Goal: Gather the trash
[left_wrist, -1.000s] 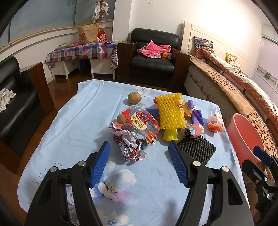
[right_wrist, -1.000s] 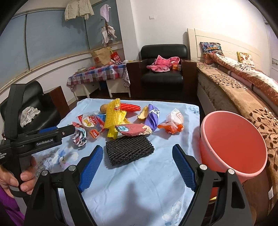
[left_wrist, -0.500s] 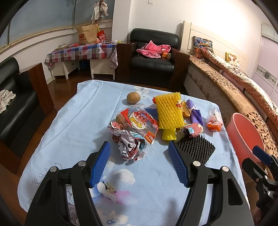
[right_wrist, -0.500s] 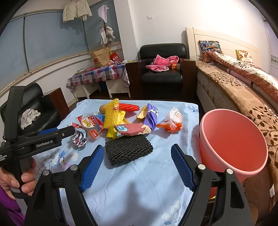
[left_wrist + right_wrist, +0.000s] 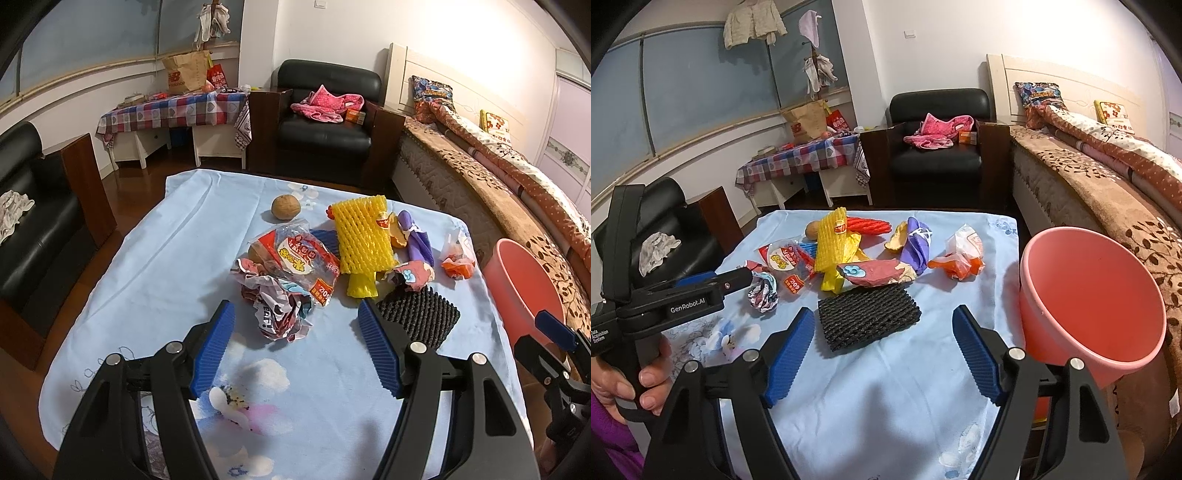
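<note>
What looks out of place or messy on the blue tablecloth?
Wrappers and foam nets lie scattered mid-table: a crumpled wrapper, a yellow foam net and a black foam net. The pink bucket at the table's right edge looks empty.

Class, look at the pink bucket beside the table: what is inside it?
The pink bucket shows only bare inner wall in the right wrist view, no trash. Its very bottom is hidden behind the near rim and the right gripper.

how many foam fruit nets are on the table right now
4 visible: yellow net mid-pile, red net behind it, blue net mostly buried beside it, black net nearest the right claw. Others may be hidden.
</note>
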The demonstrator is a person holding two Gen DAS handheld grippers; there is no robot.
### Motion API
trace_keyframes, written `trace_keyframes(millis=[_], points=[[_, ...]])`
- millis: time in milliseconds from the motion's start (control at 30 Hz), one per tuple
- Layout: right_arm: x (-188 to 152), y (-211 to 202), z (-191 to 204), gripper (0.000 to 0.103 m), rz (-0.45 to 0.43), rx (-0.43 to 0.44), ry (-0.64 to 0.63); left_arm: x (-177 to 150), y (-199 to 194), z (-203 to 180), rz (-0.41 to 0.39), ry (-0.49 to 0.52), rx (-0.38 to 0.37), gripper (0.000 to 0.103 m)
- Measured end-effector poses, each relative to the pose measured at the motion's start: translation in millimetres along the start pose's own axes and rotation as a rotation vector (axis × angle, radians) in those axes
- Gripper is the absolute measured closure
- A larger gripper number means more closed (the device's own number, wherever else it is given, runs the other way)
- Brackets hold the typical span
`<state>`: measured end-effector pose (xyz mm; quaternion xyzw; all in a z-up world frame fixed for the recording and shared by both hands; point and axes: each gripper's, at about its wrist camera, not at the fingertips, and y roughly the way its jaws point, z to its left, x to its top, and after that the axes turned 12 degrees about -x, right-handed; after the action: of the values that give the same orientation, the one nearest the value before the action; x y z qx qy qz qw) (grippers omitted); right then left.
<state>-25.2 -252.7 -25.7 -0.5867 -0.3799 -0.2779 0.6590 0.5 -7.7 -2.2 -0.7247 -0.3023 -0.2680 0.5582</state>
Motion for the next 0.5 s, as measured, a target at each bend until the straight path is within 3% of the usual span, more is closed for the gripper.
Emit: trace_keyframes(millis=[500], points=[[0.4, 5.7, -6.4, 0.028, 0.021, 0.012, 0.023, -0.2, -5.4, 13.1, -0.001, -0.029, -0.040, 0.033]])
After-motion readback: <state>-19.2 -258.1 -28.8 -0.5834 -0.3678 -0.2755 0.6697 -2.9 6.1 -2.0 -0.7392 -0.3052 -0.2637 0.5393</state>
